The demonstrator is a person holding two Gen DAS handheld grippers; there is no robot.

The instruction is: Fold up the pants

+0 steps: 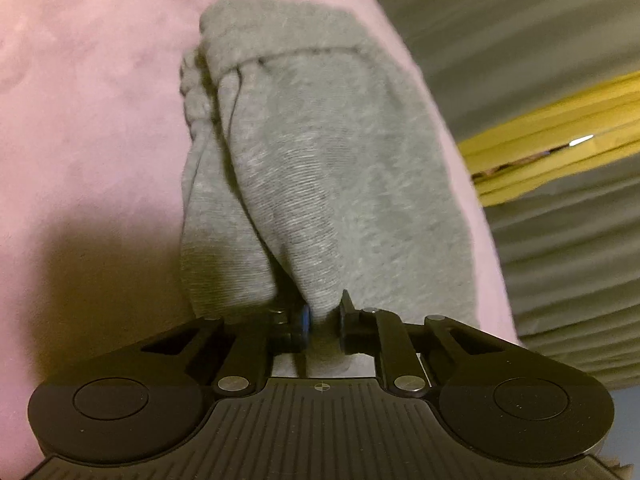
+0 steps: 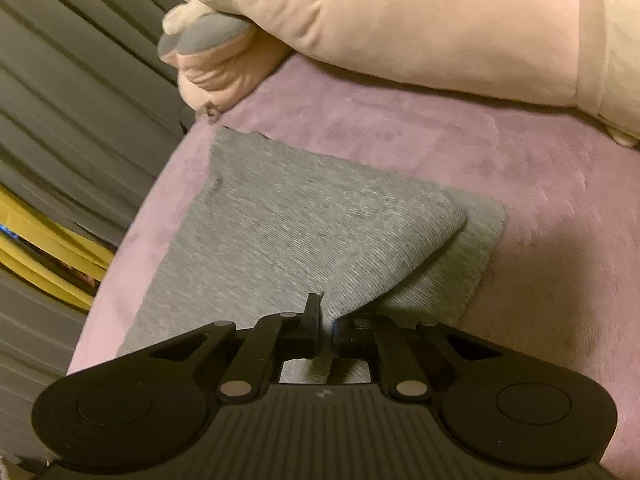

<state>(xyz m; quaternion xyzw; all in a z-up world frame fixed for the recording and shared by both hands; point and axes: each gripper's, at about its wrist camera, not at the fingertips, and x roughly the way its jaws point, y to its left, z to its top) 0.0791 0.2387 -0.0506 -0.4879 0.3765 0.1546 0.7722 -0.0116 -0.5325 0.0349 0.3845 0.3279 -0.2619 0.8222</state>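
Grey knit pants (image 1: 312, 184) lie on a pink-mauve bed cover (image 1: 88, 100). In the left wrist view my left gripper (image 1: 323, 326) is shut on a bunched fold of the pants, which rise from the jaws toward a gathered, ribbed end at the top. In the right wrist view the pants (image 2: 280, 232) lie partly folded, a triangular flap lifted over a flat layer. My right gripper (image 2: 328, 326) is shut on the tip of that flap, just above the cover (image 2: 520, 184).
A pale pink pillow (image 2: 440, 28) and a grey-and-cream soft toy (image 2: 200, 32) lie at the far end of the bed. Grey pleated curtains (image 1: 540, 40) hang beside the bed edge. A yellow frame (image 1: 560, 140) shows by the curtains.
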